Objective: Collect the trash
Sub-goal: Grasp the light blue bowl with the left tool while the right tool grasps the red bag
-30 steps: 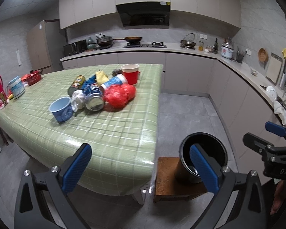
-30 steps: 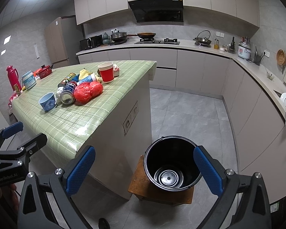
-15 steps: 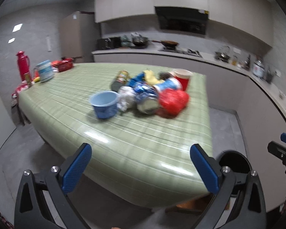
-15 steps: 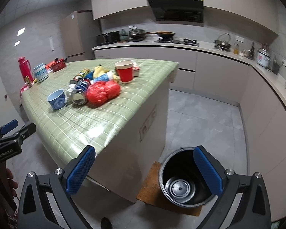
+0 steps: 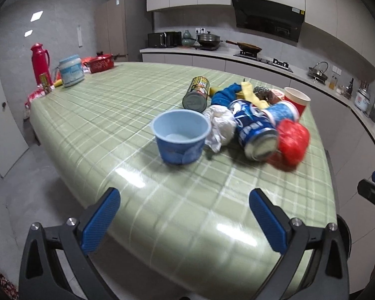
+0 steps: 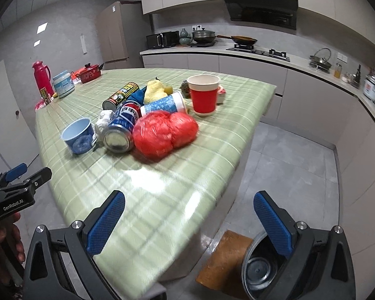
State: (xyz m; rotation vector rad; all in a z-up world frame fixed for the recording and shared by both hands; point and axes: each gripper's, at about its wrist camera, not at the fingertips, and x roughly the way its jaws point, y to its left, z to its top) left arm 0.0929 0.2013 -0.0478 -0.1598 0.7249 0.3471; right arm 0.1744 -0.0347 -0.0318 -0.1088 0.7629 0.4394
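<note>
Both my grippers swung up from bin [image 6: 262, 272] toward trash pile; left gripper [image 5: 185, 215], right gripper [image 6: 190, 221] both spread wide, empty. Go for nearest piece: blue cup [image 5: 181, 136], straddle rim, squeeze gently.

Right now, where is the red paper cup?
The red paper cup stands upright on the green checked table, at the far right end of the trash pile in the right wrist view, just behind the red plastic bag.

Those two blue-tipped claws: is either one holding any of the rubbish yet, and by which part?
No. The left gripper and the right gripper are both open and empty, short of the trash pile on the table.
</note>
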